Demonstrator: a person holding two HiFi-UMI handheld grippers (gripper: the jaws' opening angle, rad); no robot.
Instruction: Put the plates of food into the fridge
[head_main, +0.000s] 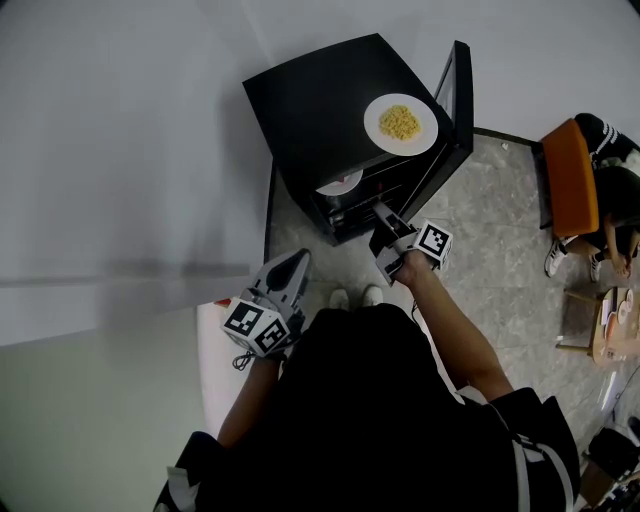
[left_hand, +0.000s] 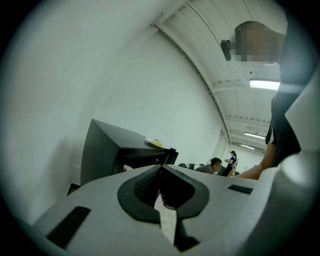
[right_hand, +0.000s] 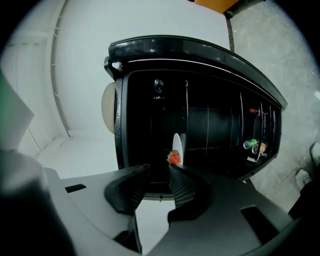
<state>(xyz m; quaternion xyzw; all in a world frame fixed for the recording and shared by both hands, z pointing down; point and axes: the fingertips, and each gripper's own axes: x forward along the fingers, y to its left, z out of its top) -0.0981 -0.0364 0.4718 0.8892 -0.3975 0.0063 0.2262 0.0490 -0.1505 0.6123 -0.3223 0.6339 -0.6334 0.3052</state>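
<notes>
A black mini fridge (head_main: 330, 110) stands with its door (head_main: 455, 95) open. On its top rests a white plate of yellow food (head_main: 400, 124), also seen edge-on as the plate of yellow food (left_hand: 155, 143). Another white plate (head_main: 340, 183) lies on a shelf inside; in the right gripper view this plate (right_hand: 179, 147) carries red food. My right gripper (head_main: 383, 225) hovers just in front of the fridge opening; the right gripper (right_hand: 158, 168) is open and holds nothing. My left gripper (head_main: 298, 260) hangs back from the fridge; the left gripper (left_hand: 161, 170) is shut and holds nothing.
The fridge door's inner shelf holds small bottles (right_hand: 254, 145). A white surface (head_main: 215, 350) lies at my lower left. To the right are an orange chair (head_main: 570, 175) with a seated person and a low table (head_main: 610, 325) with dishes. A white wall stands left of the fridge.
</notes>
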